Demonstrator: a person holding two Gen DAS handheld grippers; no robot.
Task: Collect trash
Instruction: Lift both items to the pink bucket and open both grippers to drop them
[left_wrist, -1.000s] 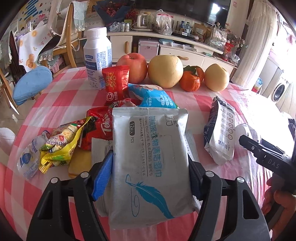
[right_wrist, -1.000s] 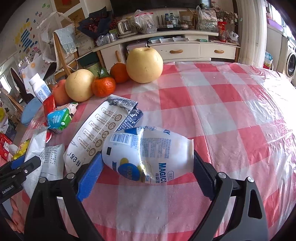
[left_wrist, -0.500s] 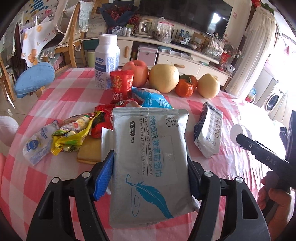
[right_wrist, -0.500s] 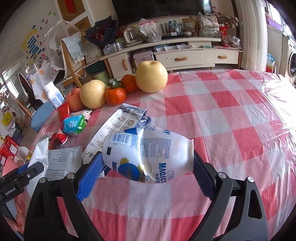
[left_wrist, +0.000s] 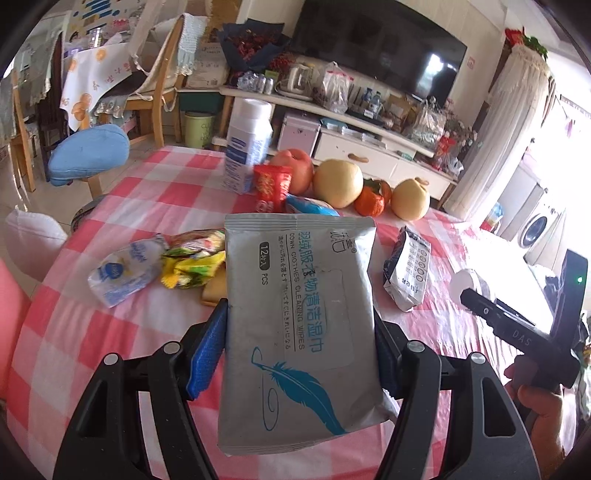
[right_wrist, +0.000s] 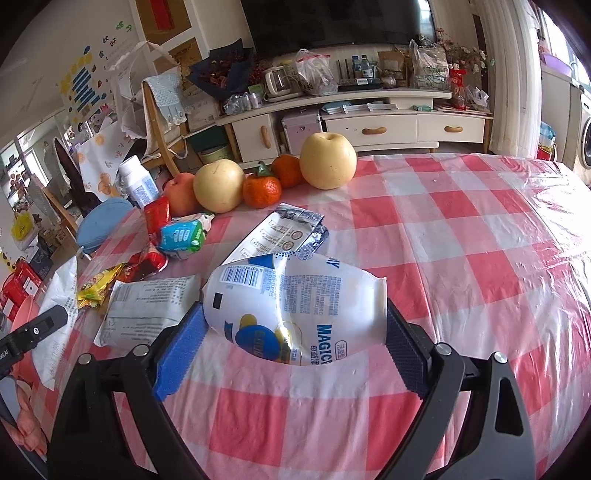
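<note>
Two grips show: the left hand-held gripper (left_wrist: 301, 347) clamps a wipes pack (left_wrist: 299, 317), and the right hand-held gripper (right_wrist: 291, 332) clamps a crushed bottle (right_wrist: 295, 306). Fruit (right_wrist: 327, 160) sits at twelve o'clock on the worktop (right_wrist: 461, 240).

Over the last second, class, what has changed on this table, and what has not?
Both grippers rose, carrying their loads: the left gripper its wipes packet, the right gripper its crushed bottle. Grips unchanged; fruit and remaining wrappers stayed put.
</note>
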